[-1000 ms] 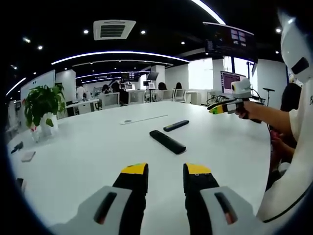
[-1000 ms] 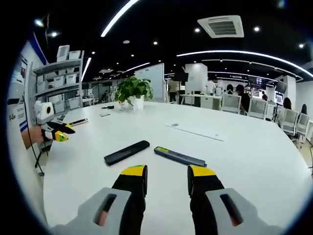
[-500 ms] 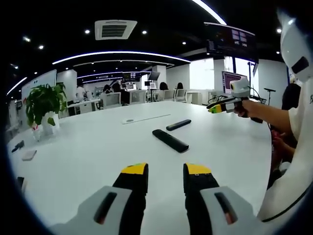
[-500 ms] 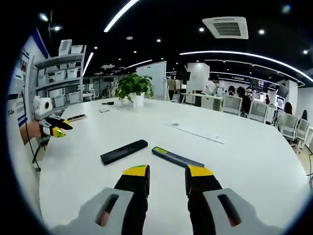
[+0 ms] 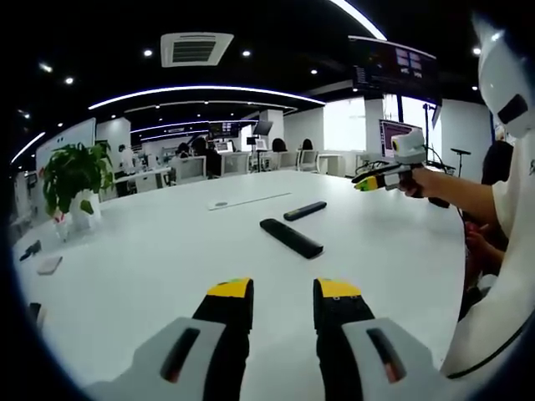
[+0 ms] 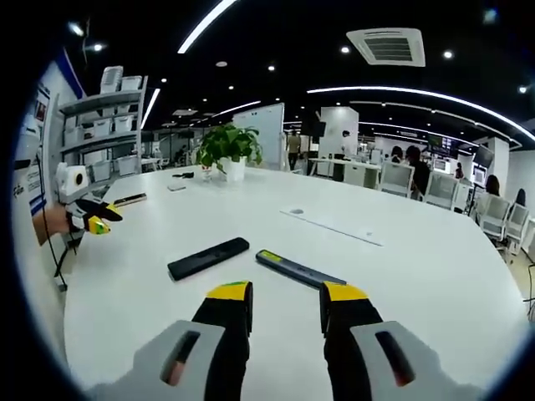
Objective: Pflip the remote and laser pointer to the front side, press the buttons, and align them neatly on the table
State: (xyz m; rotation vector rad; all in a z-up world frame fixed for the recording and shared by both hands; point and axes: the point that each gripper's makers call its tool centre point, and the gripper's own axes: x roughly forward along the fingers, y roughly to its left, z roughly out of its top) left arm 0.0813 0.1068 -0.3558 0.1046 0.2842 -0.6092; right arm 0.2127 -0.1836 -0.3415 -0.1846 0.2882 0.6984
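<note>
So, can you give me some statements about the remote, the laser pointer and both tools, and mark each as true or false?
1. The remote and the laser pointer both lie on the white table. True.
2. The right tool is shut on the laser pointer. False: it is open, holds nothing, and is short of the pointer.
3. A potted plant stands on the table. True.
4. The left tool holds the remote in the air. False: it is open and empty, and the remote rests on the table.
</note>
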